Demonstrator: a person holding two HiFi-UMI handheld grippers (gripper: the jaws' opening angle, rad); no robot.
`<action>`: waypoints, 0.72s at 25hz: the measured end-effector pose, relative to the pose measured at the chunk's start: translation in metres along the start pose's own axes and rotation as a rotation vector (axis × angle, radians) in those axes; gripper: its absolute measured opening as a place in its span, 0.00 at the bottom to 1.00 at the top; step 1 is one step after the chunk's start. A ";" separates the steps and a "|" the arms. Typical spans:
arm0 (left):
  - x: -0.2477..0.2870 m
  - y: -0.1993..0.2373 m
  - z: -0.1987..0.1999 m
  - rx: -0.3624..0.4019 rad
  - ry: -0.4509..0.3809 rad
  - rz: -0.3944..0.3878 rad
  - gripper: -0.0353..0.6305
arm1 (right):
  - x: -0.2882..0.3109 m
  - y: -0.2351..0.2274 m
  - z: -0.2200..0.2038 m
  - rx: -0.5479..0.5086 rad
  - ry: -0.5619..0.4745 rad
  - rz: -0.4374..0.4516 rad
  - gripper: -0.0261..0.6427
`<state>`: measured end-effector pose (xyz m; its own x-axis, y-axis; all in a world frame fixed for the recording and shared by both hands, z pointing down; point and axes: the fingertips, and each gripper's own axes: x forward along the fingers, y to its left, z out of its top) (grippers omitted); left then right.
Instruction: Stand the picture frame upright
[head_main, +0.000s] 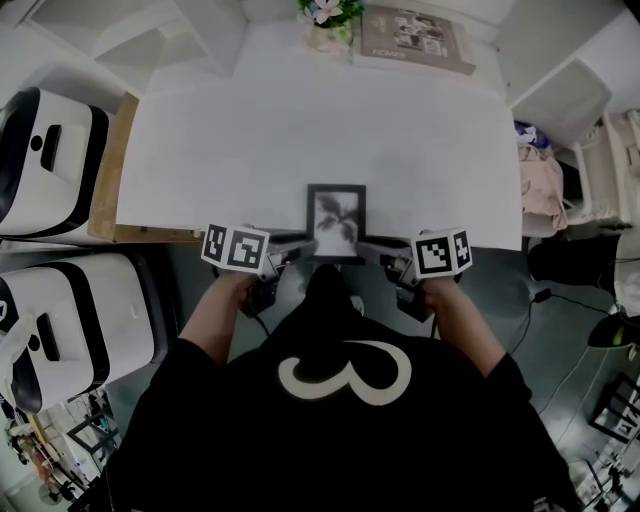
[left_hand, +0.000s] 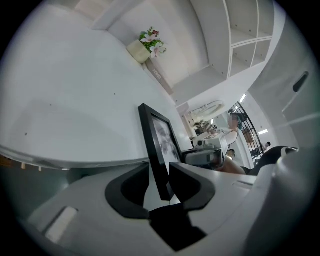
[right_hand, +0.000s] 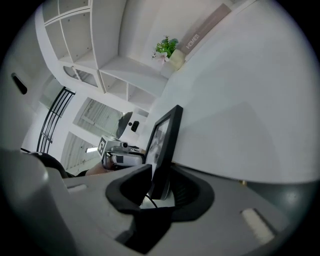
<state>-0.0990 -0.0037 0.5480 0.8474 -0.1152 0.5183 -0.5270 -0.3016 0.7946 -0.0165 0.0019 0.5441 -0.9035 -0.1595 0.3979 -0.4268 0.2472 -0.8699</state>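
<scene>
A small black picture frame with a dark plant print sits at the near edge of the white table, its face tipped up toward me. My left gripper holds its lower left edge and my right gripper its lower right edge. In the left gripper view the frame rises edge-on between the jaws of the left gripper, pads against it. In the right gripper view the frame stands likewise inside the right gripper, pads closed on its edge.
A flower pot and a flat printed box stand at the table's far edge. White shelving runs behind the table. Two white-and-black rounded units sit to the left, beside a wooden board edge.
</scene>
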 end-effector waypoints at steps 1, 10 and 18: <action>0.001 -0.001 0.000 0.004 0.008 0.000 0.24 | 0.000 0.000 -0.001 0.000 0.004 -0.002 0.19; 0.004 -0.001 -0.003 0.044 0.054 0.048 0.21 | 0.000 -0.001 -0.005 -0.046 0.046 -0.023 0.19; 0.002 -0.022 0.001 0.162 0.054 0.108 0.21 | -0.017 0.010 0.000 -0.200 0.053 -0.072 0.19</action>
<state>-0.0853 0.0016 0.5314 0.7792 -0.1053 0.6179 -0.5940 -0.4390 0.6742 -0.0053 0.0068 0.5281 -0.8688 -0.1350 0.4765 -0.4854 0.4225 -0.7654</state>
